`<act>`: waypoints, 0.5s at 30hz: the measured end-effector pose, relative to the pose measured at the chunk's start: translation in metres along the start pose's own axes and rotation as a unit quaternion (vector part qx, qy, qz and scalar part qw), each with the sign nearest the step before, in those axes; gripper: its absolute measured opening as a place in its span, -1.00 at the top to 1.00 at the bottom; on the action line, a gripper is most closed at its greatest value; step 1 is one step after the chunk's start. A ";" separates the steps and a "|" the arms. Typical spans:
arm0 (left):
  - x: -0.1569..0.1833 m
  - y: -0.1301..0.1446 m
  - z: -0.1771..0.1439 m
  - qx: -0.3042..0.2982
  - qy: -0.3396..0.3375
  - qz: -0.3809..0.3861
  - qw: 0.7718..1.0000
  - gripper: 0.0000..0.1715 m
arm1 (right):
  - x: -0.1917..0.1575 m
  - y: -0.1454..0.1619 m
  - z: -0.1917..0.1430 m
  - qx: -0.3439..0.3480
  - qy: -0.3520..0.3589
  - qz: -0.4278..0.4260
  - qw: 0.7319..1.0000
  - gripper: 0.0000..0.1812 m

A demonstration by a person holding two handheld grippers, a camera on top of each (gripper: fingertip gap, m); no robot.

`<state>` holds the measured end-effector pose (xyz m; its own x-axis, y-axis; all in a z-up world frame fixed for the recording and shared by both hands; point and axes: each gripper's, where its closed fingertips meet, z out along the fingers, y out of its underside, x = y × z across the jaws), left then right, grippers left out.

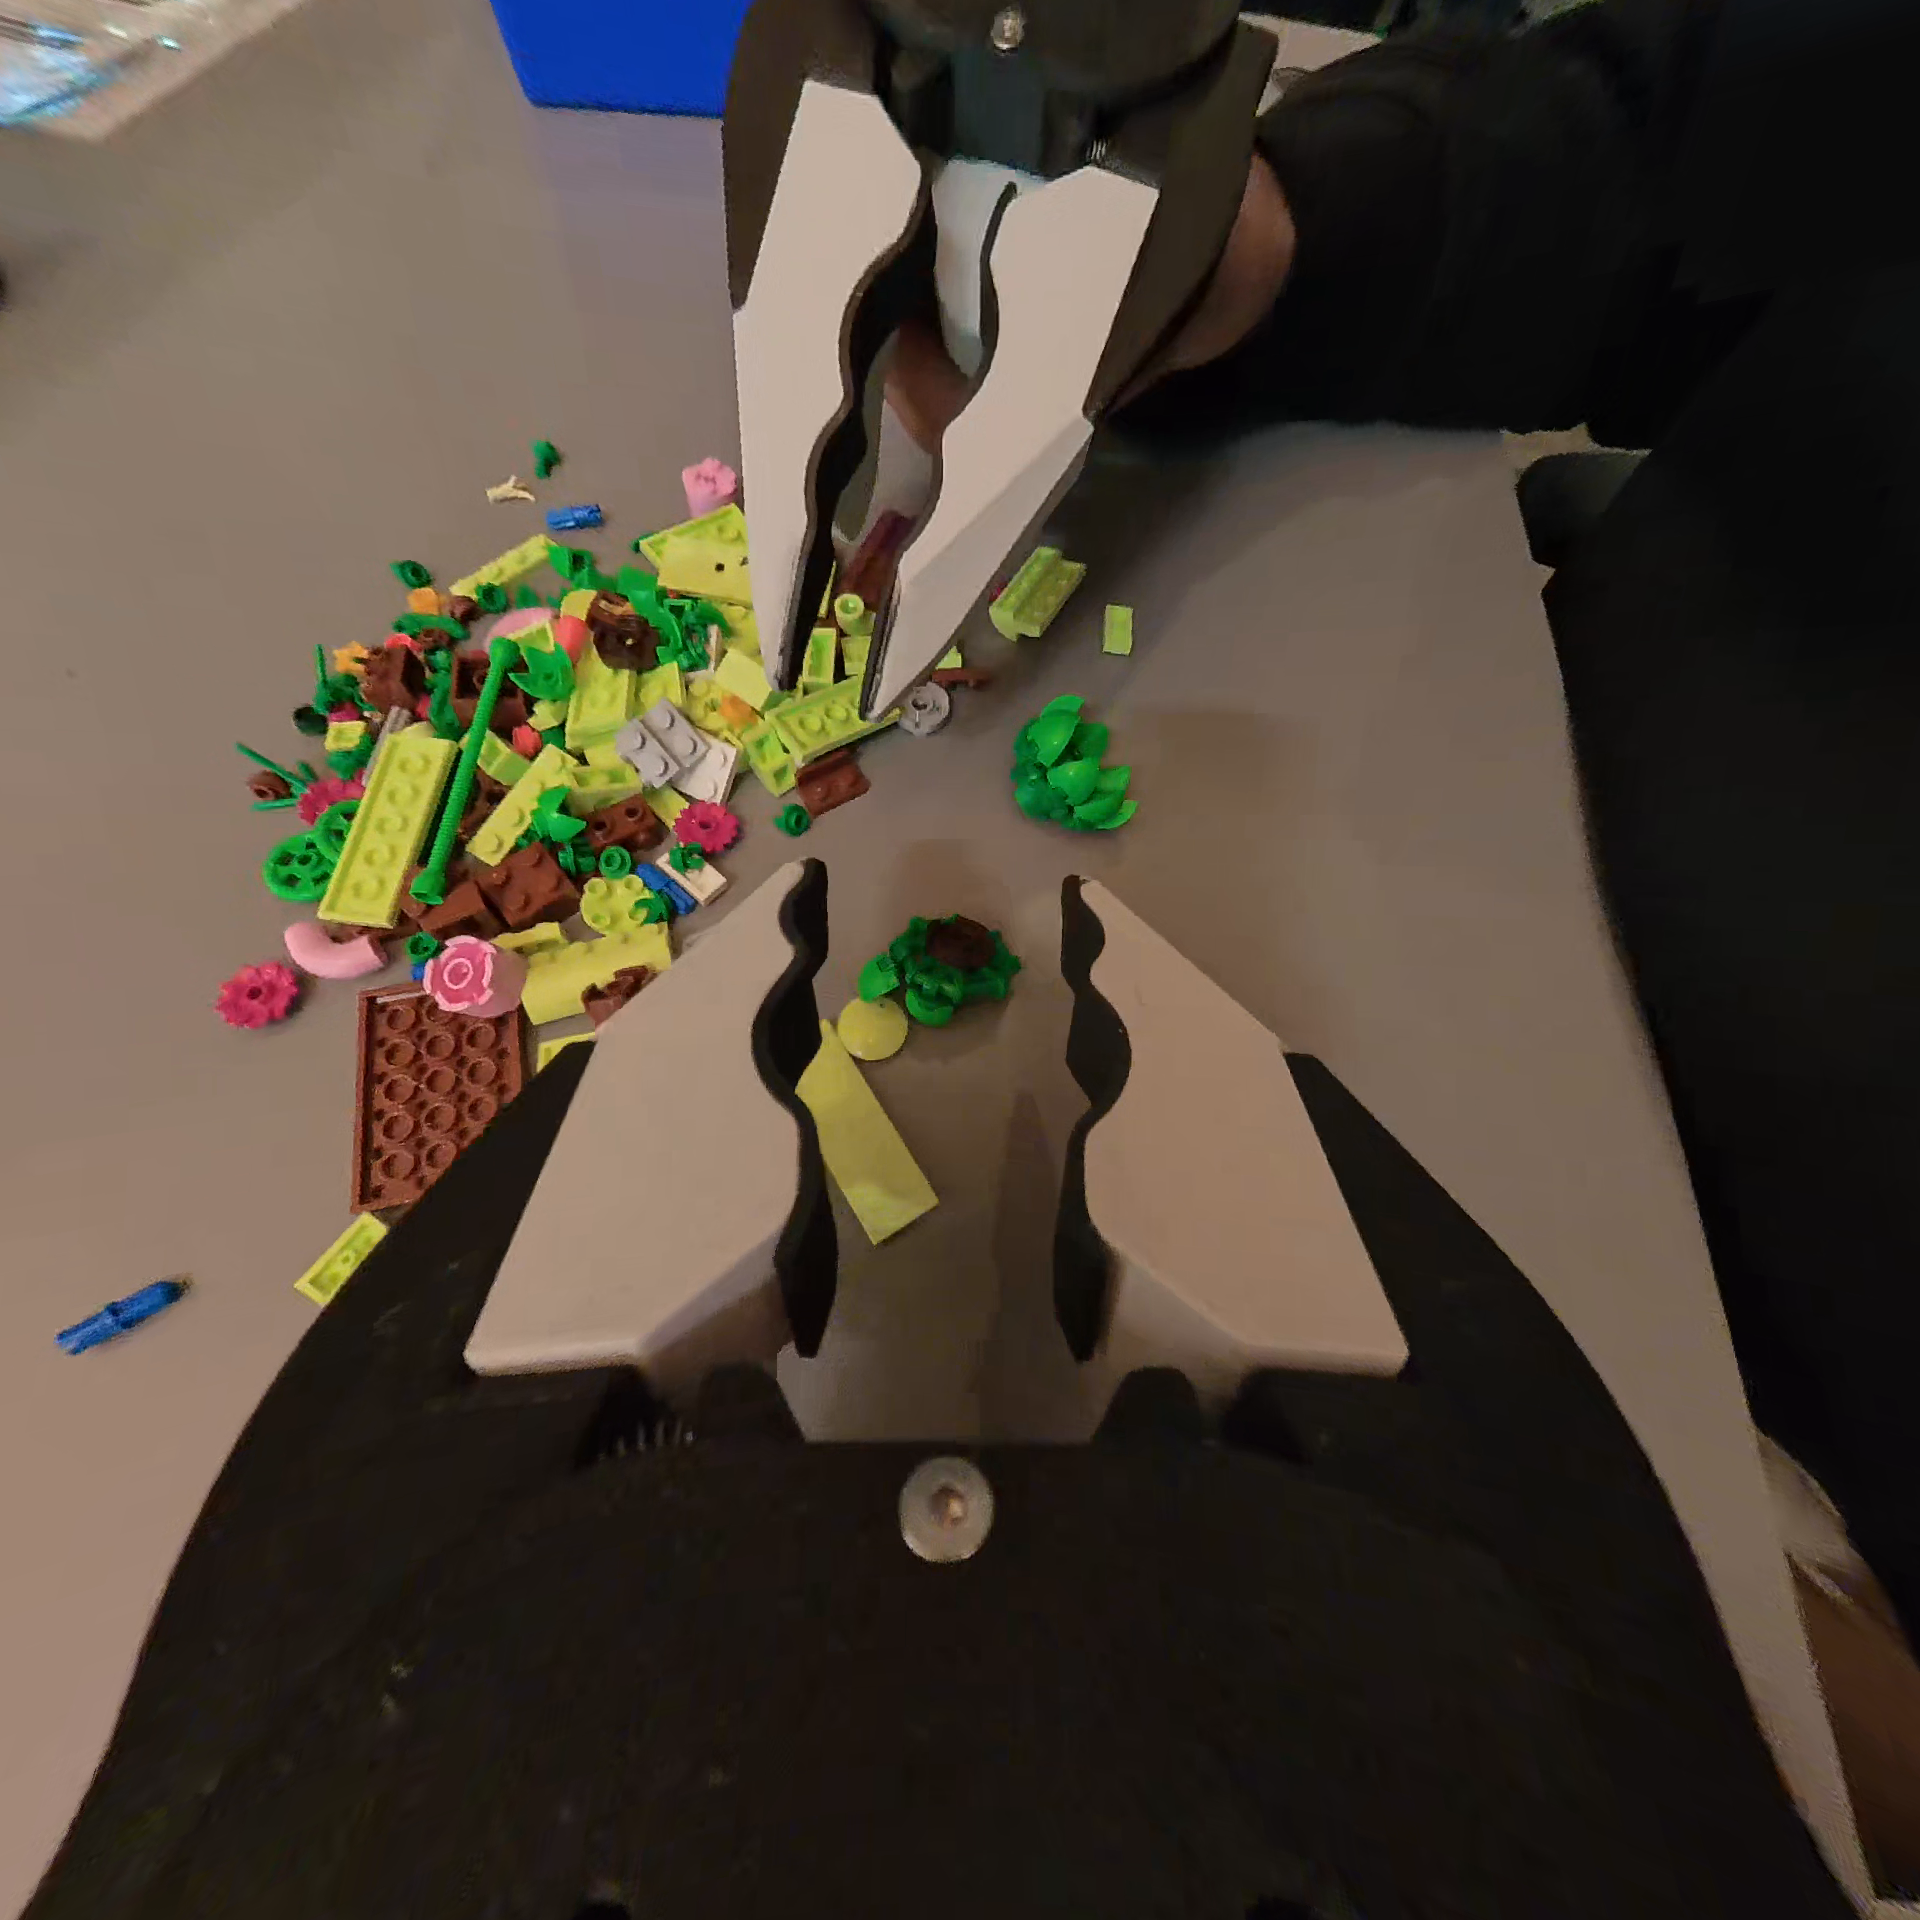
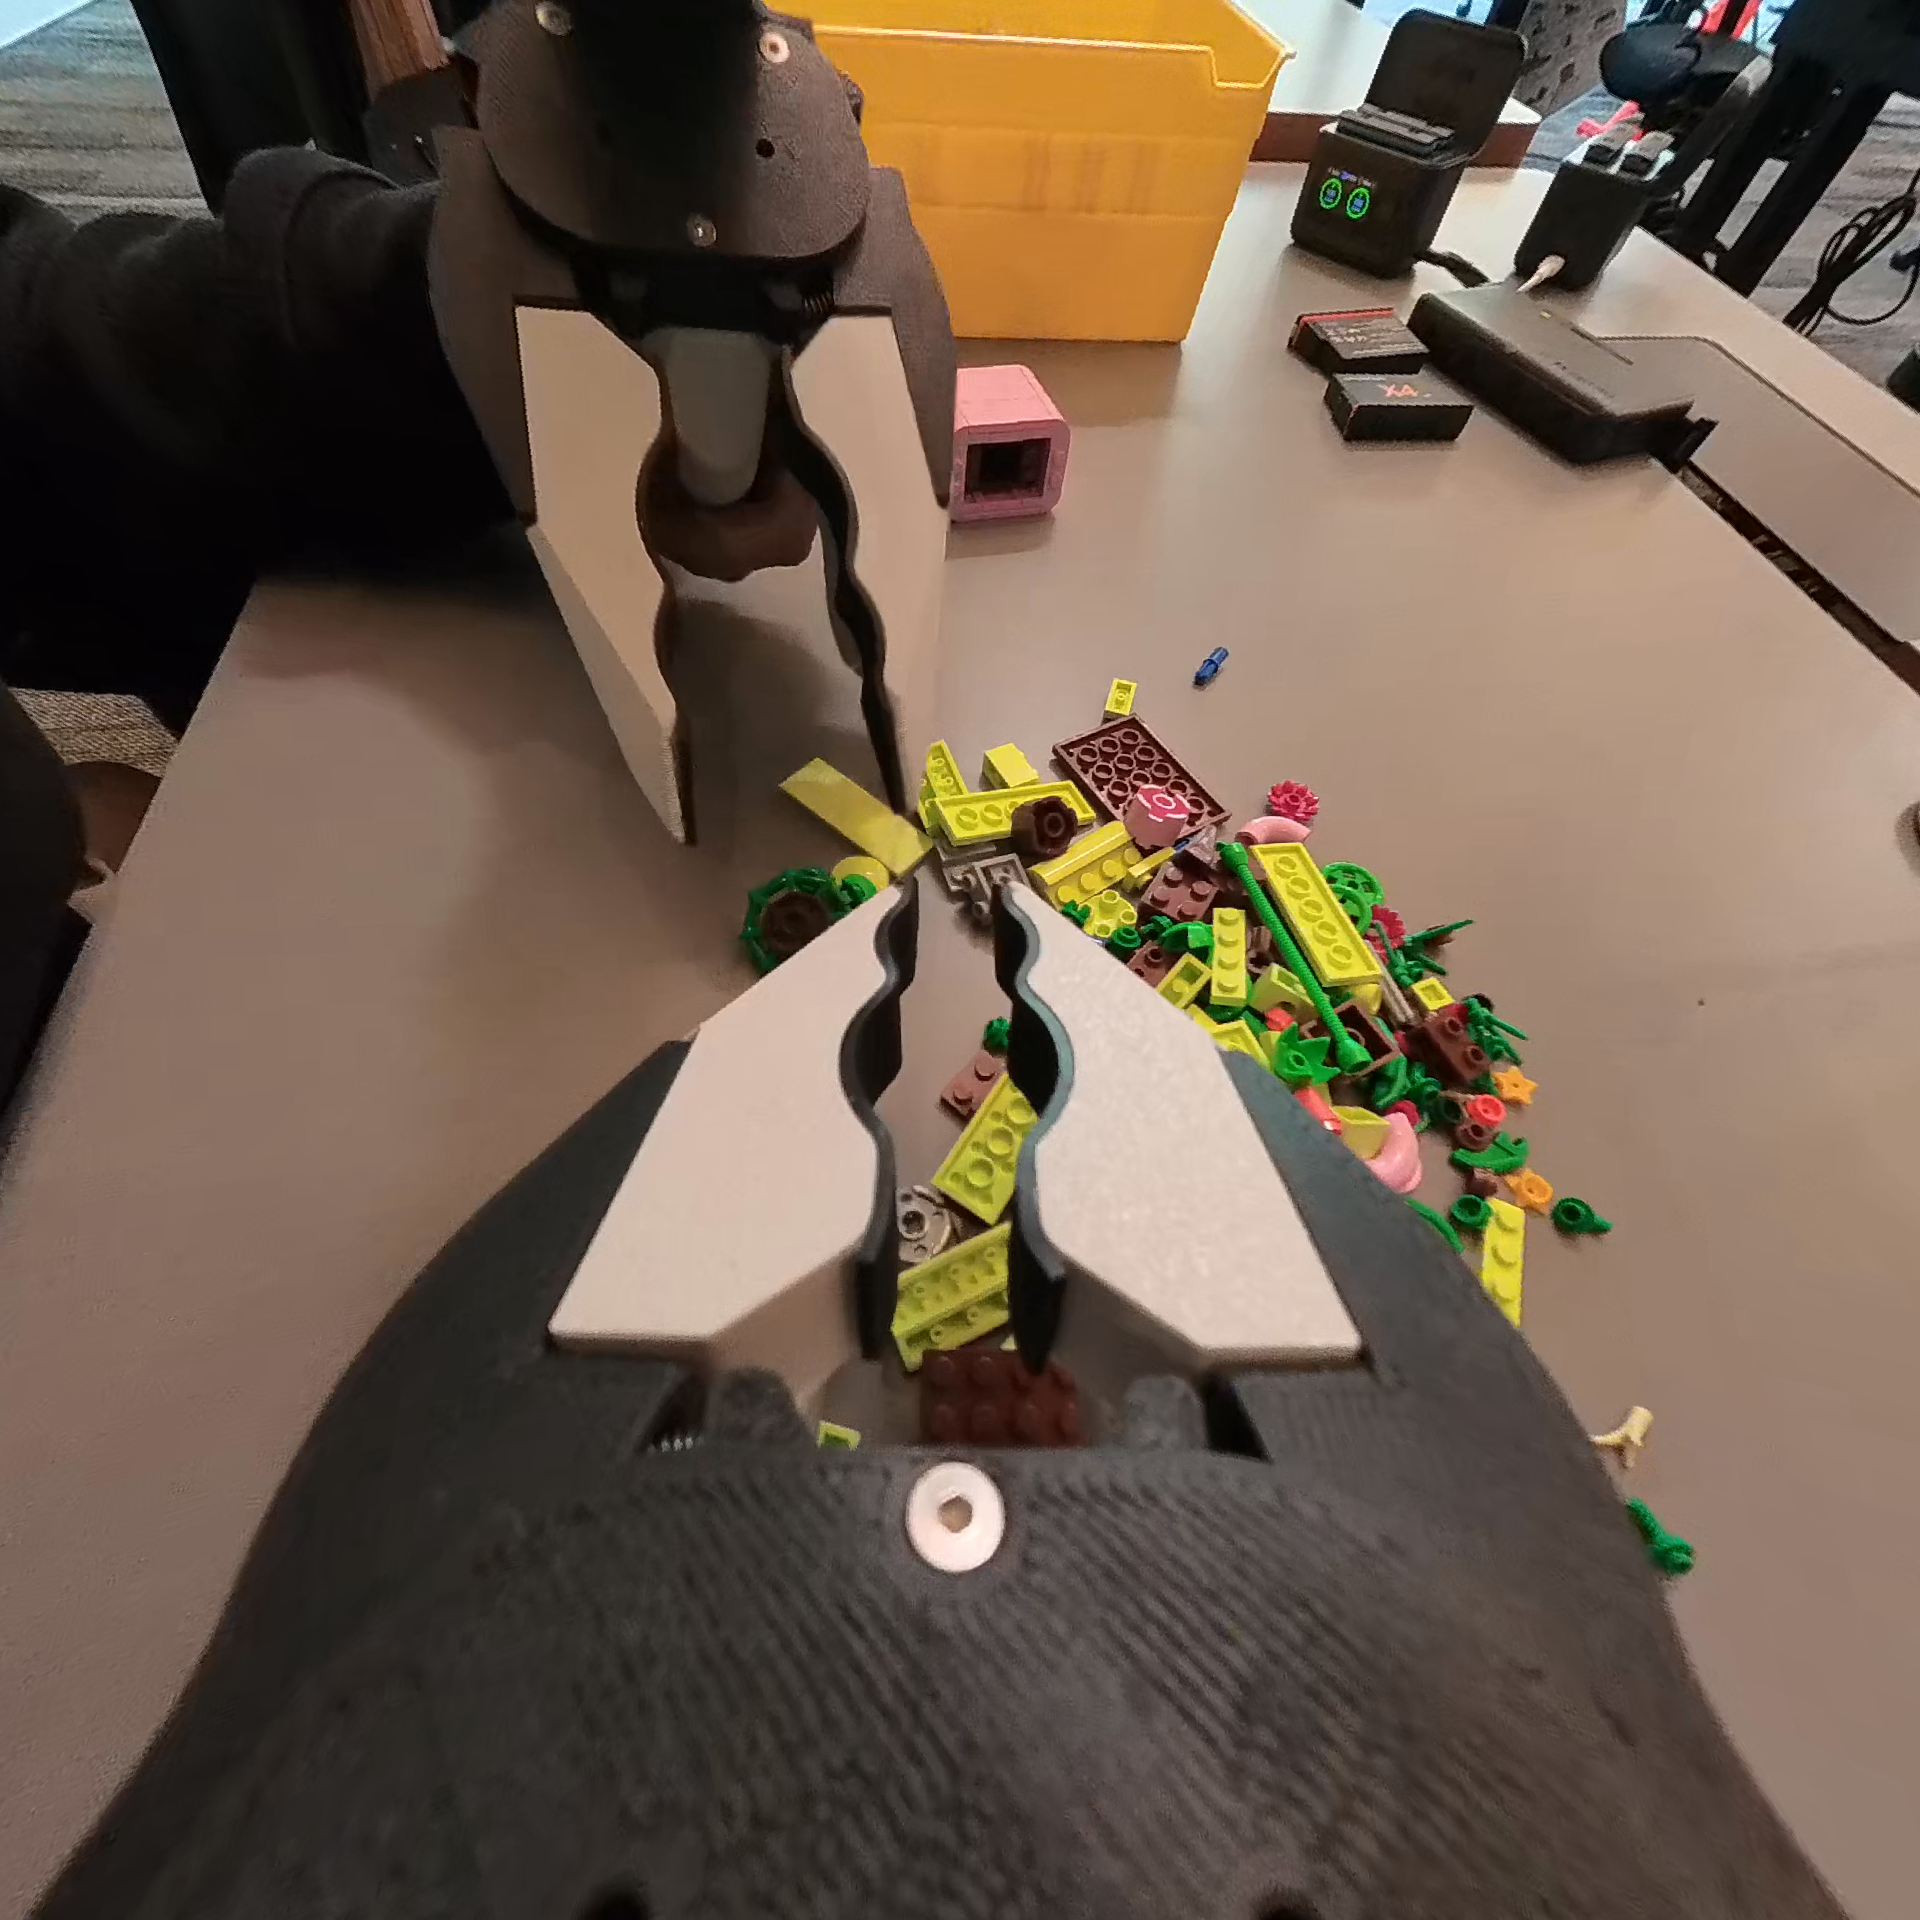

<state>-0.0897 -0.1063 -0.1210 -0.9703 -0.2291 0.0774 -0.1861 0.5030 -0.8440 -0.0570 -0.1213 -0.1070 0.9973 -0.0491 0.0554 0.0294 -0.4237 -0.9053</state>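
Broadly, a grey matte table (image 2: 1351,644) carries everything, its far end cut off by the frame. Beyond the left gripper (image 1: 940,894) stands a yellow plastic bin (image 2: 1049,197), partly hidden behind that gripper's black body. A loose heap of small lime, brown and green plastic building bricks (image 1: 499,790) spreads to the left of both grippers' tips.

The left gripper hangs with its fingers spread wide, nothing between them; below the gap lie a flat lime tile (image 1: 862,1132) and a small green leafy rosette with a brown centre (image 1: 940,961).

The right gripper (image 2: 956,904) has its fingers narrowly parted, tips down in the heap's edge (whether they touch a brick is hard to make out). Its body hides several lime bricks.
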 end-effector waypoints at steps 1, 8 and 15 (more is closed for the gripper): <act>-0.002 0.001 0.001 -0.004 -0.010 0.007 1.000 0.45 | -0.001 0.000 0.001 0.000 -0.003 0.002 1.000 0.88; -0.004 0.026 0.017 -0.082 -0.037 0.039 0.995 0.27 | -0.005 0.003 0.005 -0.007 -0.011 0.001 1.000 0.88; 0.005 0.032 0.026 -0.099 -0.023 0.055 0.993 0.64 | -0.005 0.004 0.006 -0.006 -0.014 0.006 1.000 0.88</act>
<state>-0.0960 -0.1127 -0.1614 -0.9792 -0.1995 -0.0377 -0.1105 0.6794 -0.7254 -0.0613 -0.1172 -0.1134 0.9991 -0.0279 0.0329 0.0175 -0.4338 -0.9008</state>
